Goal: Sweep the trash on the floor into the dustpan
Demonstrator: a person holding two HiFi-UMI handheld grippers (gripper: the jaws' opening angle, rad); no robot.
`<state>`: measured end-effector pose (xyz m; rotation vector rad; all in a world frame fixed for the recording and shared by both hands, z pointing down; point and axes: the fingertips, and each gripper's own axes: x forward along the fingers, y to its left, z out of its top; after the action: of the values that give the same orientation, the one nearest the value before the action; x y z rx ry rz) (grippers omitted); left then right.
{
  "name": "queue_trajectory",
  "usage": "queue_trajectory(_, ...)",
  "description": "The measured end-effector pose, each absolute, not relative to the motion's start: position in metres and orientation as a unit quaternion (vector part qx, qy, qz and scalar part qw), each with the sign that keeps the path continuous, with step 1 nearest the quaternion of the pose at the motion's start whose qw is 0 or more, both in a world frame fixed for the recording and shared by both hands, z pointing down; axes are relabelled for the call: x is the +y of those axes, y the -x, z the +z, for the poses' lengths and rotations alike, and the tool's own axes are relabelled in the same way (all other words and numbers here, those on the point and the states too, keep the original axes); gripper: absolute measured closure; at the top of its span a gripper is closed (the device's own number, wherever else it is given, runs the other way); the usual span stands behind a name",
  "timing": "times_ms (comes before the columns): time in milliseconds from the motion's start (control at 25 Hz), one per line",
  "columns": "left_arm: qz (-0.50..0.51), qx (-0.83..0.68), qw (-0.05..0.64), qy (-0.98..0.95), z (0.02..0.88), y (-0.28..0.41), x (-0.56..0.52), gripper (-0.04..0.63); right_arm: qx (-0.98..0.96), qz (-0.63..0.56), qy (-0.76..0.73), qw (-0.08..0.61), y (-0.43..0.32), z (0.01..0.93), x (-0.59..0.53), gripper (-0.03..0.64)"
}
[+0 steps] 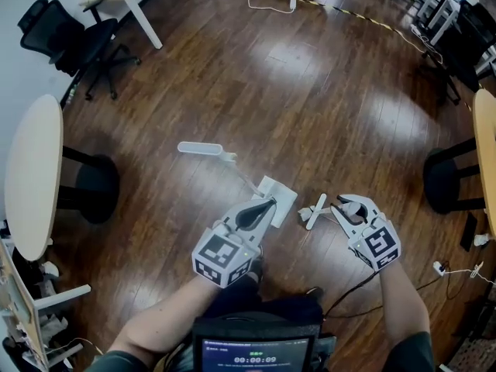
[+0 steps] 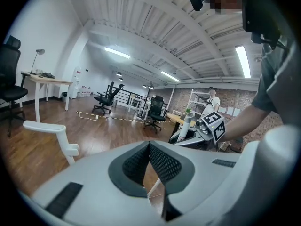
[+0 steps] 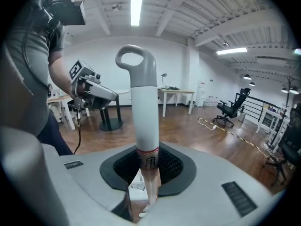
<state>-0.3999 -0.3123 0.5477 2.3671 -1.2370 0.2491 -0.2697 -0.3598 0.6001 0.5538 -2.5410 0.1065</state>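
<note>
right gripper [image 1: 343, 205] jaws clamp the broom [image 3: 143, 121], left gripper [image 1: 263, 205] jaws together by the dustpan [image 1: 284, 194]; sweep low toward it.

right gripper [image 3: 146, 175] clamps handle [image 3: 143, 112] — broom's, probably

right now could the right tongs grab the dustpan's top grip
Probably not. The right tongs are shut on the broom handle, so they have nothing free to grab with, and the dustpan grip lies past the left tongs, which look shut on the dustpan rod in between.
</note>
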Motion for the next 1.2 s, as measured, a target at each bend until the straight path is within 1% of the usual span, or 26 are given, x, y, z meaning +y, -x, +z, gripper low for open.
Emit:
queue_trajectory(120, 0.089, -0.461, 0.232, -0.852, 0.549, 0.423, -0.311, 0.594, -0.948, 0.042, -0.178, 0.261, 0.309, 0.601, -0.359, 0.514)
queue_trajectory(280, 0.088, -0.472, 0.234, -0.845, 0.550, 0.442, -0.310, 0.594, -0.958, 0.039, -0.157, 0.235, 0.355, 0.590, -0.356, 0.514)
queue_trajectory(480, 0.085, -0.473, 0.233, -0.846, 0.544, 0.452, -0.307, 0.594, -0.966, 0.053, -0.154, 0.200, 0.390, 0.575, -0.349, 0.514)
queue_trajectory(640, 0.083, -0.473, 0.233, -0.845, 0.538, 0.462, -0.303, 0.594, -0.967, 0.034, -0.151, 0.204, 0.411, 0.566, -0.338, 0.514)
queue_trajectory(760, 0.079, -0.469, 0.231, -0.849, 0.530, 0.457, -0.298, 0.594, -0.965, 0.032, -0.167, 0.198, 0.398, 0.553, -0.332, 0.514)
queue_trajectory(960, 0.075, -0.457, 0.219, -0.859, 0.505, 0.441, -0.294, 0.594, -0.959, 0.030, -0.229, 0.161, 0.366, 0.510, -0.326, 0.512)
queue_trajectory(1120, 0.070, -0.433, 0.193, -0.878, 0.477, 0.402, -0.292, 0.594, -0.950, 0.028, -0.283, 0.132, 0.322, 0.463, -0.313, 0.512)
queue_trajectory(1200, 0.057, -0.420, 0.192, -0.885, 0.464, 0.379, -0.290, 0.594, -0.942, 0.027, -0.311, 0.120, 0.293, 0.441, -0.306, 0.512)
